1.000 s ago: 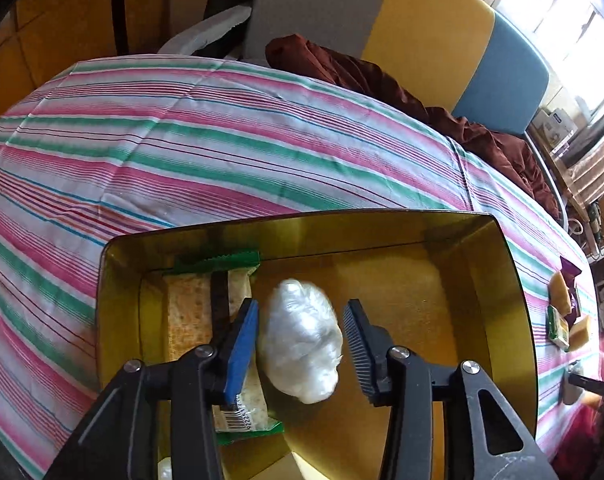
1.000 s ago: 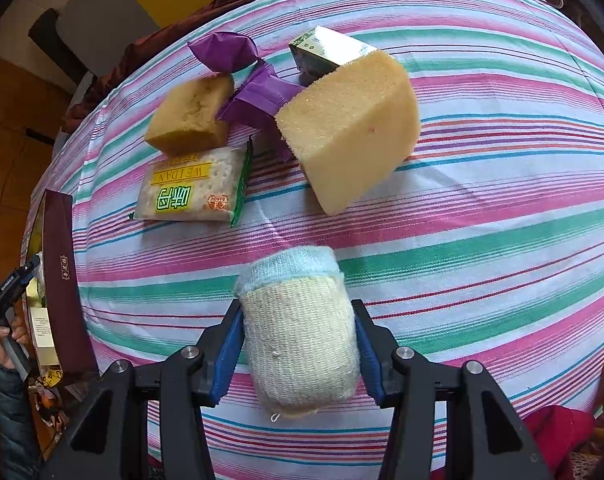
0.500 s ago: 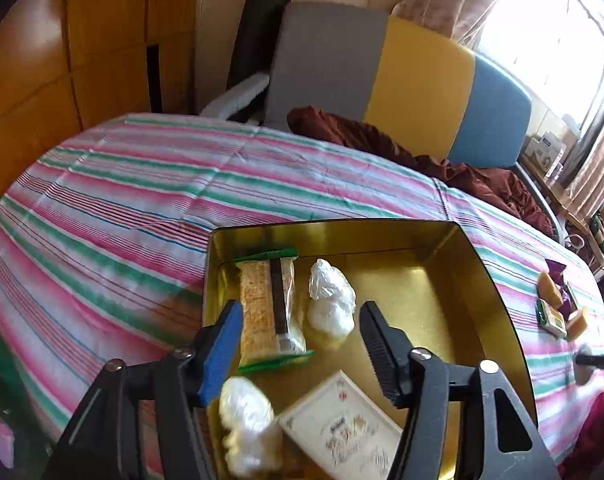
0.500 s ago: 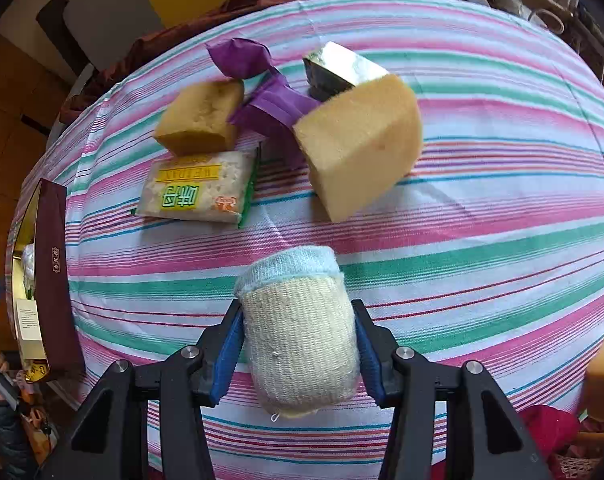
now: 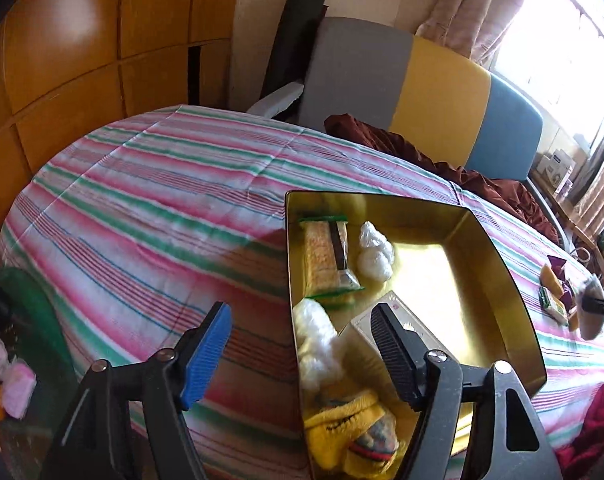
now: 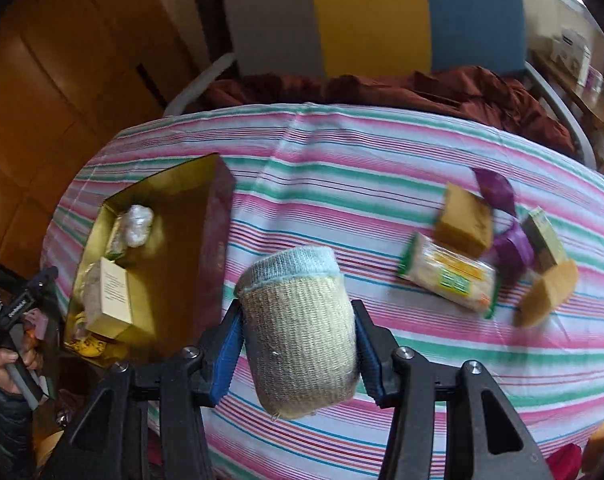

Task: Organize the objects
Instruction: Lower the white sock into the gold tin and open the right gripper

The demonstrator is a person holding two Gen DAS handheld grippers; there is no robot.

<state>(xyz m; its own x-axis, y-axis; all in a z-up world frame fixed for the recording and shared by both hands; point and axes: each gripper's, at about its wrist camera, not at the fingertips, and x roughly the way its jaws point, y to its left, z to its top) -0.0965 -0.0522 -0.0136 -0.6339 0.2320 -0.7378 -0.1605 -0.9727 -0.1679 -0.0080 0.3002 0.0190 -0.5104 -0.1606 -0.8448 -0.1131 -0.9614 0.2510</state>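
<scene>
Right gripper [image 6: 297, 344] clamps a rolled knit sock [image 6: 297, 332] above the striped cloth — transfer step. Gold box [image 6: 157, 240] lies to its left; next move, probably: carry across, release inside. Left gripper [image 5: 302, 344] empty, jaws opening, straddling the box's near wall.

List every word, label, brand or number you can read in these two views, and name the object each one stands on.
No text reads clearly in either view.
Green-edged clear cracker packet on the striped cloth: yellow label with green characters, too blurred to read.
Cream card box in the gold tin: lines of small print, too small.
Black handle of the left claw: white lettering, too small.
Dark red side of the tin: a small gold mark, unreadable.
</scene>
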